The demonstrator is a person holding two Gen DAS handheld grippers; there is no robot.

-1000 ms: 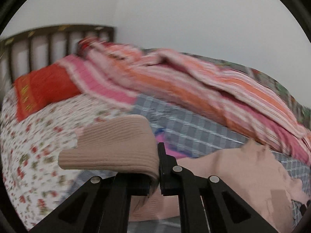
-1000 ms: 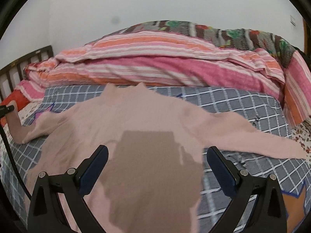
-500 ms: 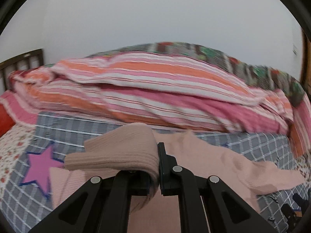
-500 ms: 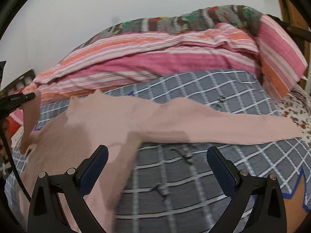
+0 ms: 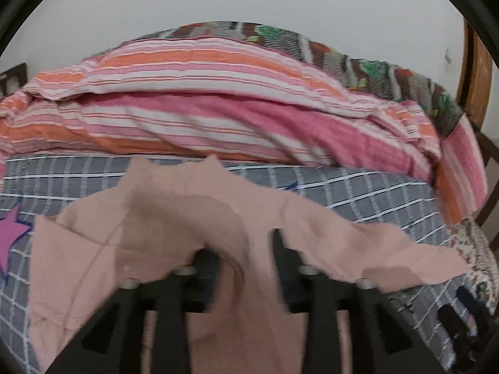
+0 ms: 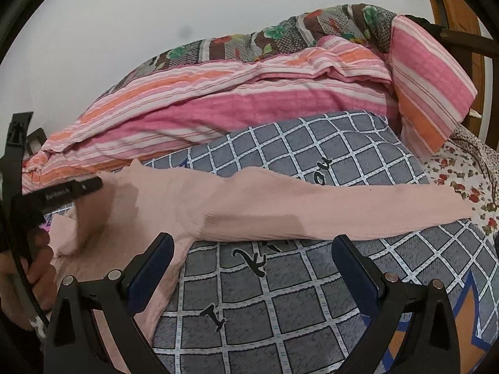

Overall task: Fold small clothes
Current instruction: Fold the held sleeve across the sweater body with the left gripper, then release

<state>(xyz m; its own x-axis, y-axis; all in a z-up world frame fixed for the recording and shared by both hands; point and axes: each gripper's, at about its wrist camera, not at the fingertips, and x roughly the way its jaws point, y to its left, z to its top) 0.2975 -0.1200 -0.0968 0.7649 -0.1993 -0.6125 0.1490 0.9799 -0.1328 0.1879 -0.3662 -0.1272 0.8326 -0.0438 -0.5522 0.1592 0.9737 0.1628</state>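
Note:
A pale pink ribbed sweater (image 5: 193, 224) lies spread on a grey checked blanket (image 5: 358, 193). Its left sleeve is folded over the body. In the left wrist view my left gripper (image 5: 246, 249) hovers over the sweater's middle with its jaws opening. The sleeve cuff (image 5: 187, 227) drapes over the left finger, no longer pinched. In the right wrist view the same gripper's finger (image 6: 71, 187) shows at the left with the cuff (image 6: 90, 215) hanging beneath it. My right gripper (image 6: 254, 255) stands open and holds nothing, just in front of the outstretched right sleeve (image 6: 343, 205).
A pink and orange striped quilt (image 6: 249, 93) is heaped along the far side of the bed. A floral sheet (image 6: 452, 171) covers the right edge. A hand (image 6: 31, 274) holds the left gripper's handle. Wooden frame (image 5: 477, 71) rises at the right.
The left gripper carried the cuff from the left side across onto the sweater's body, then its jaws parted. The right gripper swung right toward the outstretched sleeve, still open.

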